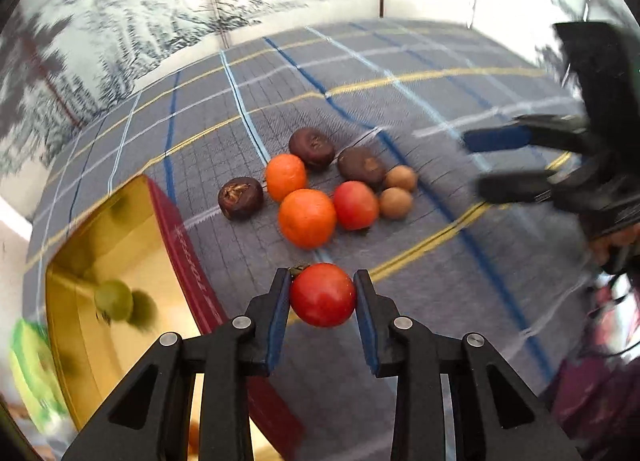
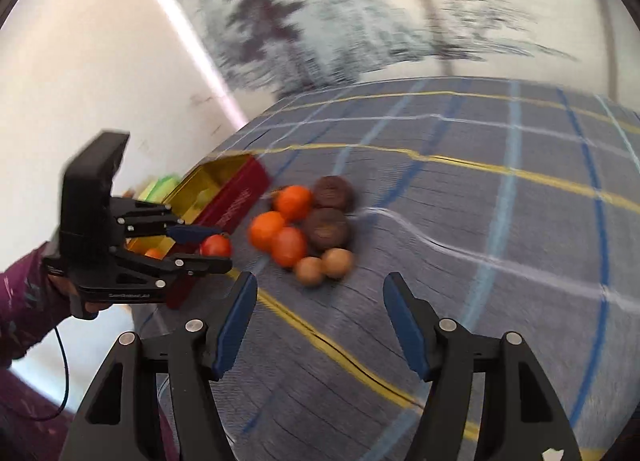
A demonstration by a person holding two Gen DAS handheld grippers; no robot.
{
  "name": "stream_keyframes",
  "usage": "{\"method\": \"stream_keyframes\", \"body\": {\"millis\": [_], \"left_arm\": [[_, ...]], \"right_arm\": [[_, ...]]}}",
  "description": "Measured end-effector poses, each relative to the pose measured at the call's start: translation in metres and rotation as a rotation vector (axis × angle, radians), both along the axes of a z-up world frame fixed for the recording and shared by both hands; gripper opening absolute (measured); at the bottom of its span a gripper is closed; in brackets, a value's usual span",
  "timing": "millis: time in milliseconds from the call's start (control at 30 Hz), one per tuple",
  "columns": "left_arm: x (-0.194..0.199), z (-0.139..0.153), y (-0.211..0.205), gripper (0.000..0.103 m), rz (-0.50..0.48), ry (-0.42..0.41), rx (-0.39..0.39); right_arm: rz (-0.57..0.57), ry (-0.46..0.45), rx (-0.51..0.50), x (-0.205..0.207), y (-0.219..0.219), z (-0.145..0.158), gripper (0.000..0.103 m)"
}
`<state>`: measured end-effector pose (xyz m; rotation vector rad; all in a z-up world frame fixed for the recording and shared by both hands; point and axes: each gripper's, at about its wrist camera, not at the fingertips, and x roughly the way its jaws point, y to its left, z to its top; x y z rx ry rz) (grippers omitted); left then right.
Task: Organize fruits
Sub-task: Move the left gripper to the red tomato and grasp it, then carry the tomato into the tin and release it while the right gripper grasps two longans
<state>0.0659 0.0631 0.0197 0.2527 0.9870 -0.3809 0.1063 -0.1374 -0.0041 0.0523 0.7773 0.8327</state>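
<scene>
a: your left gripper (image 1: pixel 322 295) is clamped on a red tomato (image 1: pixel 322 294), one blue pad on each side at its widest part. it hangs over the plaid cloth (image 1: pixel 400 61), just beside the red wall of the tin (image 1: pixel 188 261).

b: and the right one?

a: your right gripper (image 2: pixel 320 325) stands apart with nothing between the pads, hovering near the pile and well clear of the tin.

b: how will that tomato take the squeeze?

a: i'd judge it light, smooth and a bit slippery, with thin skin over soft flesh. keep the pads on the round middle, not near the stem end, and don't press harder than you need; a bruise or split is the risk.

b: where does it go?

a: likely into the tin's gold inside, where a green fruit (image 1: pixel 114 300) already lies. lower it before you let go, since a round fruit will roll on that slick metal.

b: what's left on the cloth?

a: two oranges (image 1: pixel 307 218), another red tomato (image 1: pixel 355 205), three dark brown fruits (image 1: pixel 240 198) and two small tan ones (image 1: pixel 395 203), all touching or just beside one another. the small tan ones look firm; take each across its middle.
</scene>
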Motion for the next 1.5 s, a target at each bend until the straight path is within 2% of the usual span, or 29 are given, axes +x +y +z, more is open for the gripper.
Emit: {"method": "stream_keyframes", "body": {"millis": [133, 367, 433, 467, 600, 800, 967, 1100, 1200, 1500], "left_arm": [[-0.019, 0.016, 0.001, 0.033, 0.033, -0.028, -0.046], [-0.036, 0.031, 0.004, 0.033, 0.060, -0.058, -0.073], [-0.038, 0.034, 0.006, 0.033, 0.073, -0.065, -0.077], [-0.039, 0.034, 0.007, 0.033, 0.081, -0.066, -0.083], [-0.042, 0.037, 0.020, 0.033, 0.137, -0.077, -0.117], [-0.058, 0.047, 0.054, 0.033, 0.238, -0.109, -0.168], [-0.067, 0.050, 0.087, 0.033, 0.316, -0.135, -0.141], [-0.070, 0.048, 0.107, 0.033, 0.362, -0.154, -0.110], [-0.068, 0.043, 0.117, 0.033, 0.384, -0.160, -0.075], [-0.049, 0.027, 0.147, 0.033, 0.433, -0.153, -0.059]], "right_arm": [[0.094, -0.034, -0.085, 0.009, 0.026, -0.001, 0.063], [0.151, -0.048, -0.252, 0.026, 0.052, -0.023, 0.062], [0.151, -0.047, -0.316, 0.027, 0.058, -0.031, 0.046], [0.150, -0.055, -0.322, 0.025, 0.059, -0.033, 0.044], [0.108, -0.048, -0.281, 0.017, 0.049, -0.032, 0.044], [-0.041, -0.086, -0.131, -0.014, 0.009, -0.014, 0.044], [-0.204, -0.087, -0.088, -0.014, -0.029, -0.015, 0.044], [-0.283, -0.063, -0.074, -0.004, -0.044, -0.017, 0.044], [-0.291, -0.062, -0.082, -0.002, -0.045, -0.018, 0.044], [-0.313, -0.044, -0.076, 0.000, -0.049, -0.021, 0.044]]}}
